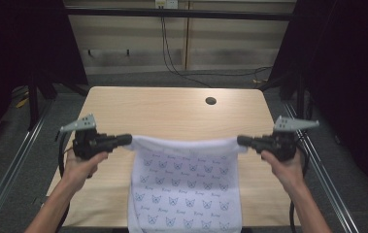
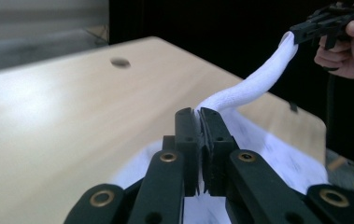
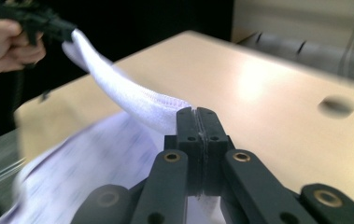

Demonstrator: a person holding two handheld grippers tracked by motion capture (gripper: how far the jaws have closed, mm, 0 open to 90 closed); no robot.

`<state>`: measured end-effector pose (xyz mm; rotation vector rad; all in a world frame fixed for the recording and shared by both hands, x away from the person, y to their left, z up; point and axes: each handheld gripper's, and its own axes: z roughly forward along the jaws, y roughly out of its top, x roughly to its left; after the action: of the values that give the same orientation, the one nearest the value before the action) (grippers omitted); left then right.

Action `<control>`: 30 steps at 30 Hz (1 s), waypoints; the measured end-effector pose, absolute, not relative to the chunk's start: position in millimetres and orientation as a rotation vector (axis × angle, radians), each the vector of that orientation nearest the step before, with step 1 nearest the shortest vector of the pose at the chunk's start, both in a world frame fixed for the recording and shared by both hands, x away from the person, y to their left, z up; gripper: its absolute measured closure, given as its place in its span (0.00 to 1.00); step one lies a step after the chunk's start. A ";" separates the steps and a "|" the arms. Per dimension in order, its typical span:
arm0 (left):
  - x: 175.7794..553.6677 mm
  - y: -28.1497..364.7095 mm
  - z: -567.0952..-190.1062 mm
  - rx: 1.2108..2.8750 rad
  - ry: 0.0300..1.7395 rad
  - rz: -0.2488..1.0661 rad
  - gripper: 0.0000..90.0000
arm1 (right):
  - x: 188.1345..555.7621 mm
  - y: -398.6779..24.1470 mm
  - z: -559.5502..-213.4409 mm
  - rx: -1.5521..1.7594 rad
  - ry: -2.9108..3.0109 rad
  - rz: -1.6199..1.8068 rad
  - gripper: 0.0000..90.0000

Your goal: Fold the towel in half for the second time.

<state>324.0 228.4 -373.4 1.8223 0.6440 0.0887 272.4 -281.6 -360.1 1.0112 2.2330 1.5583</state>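
Left gripper (image 1: 125, 140) clamped tight on one top corner of a white towel (image 1: 186, 187) with small blue cat-face print, jaws pinched together with the cloth edge squeezed between them, seen close in the left gripper view (image 2: 200, 116); right gripper (image 1: 242, 141) likewise closed hard on the opposite top corner, jaws fully together on the hem in the right gripper view (image 3: 196, 116). Towel's upper edge stretches between the two grippers in a slightly sagging line, raised off the wooden table (image 1: 172, 109); rest of the cloth hangs down from that edge toward the person, lower part draped over the table's near side and running out of the high view at the bottom. Both grippers point inward at each other, well apart, level with one another, each held in a hand with a grey three-cornered plate on top. Round cable hole (image 1: 210, 101) in the table lies beyond the towel edge, nearer the right gripper. Hanging cloth is blurred in the right gripper view
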 end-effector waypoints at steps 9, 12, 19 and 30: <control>250.2 200.3 -449.9 2.031 0.627 -0.141 0.96 | 185.5 -262.5 -457.5 1.155 2.564 1.322 0.99; 248.7 189.7 -472.5 2.106 0.641 -0.190 0.96 | 183.2 -261.3 -474.9 1.208 2.629 1.227 0.99; 254.0 178.3 -495.7 2.210 0.656 -0.203 0.96 | 191.1 -255.2 -489.6 1.234 2.710 1.147 0.99; 329.1 143.4 -499.0 2.206 0.693 -0.020 0.97 | 241.0 -275.7 -488.1 1.320 2.532 0.993 1.00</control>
<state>329.1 143.4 -499.0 2.2063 0.6930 -0.0201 241.0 -275.7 -488.1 1.3199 2.5325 0.9929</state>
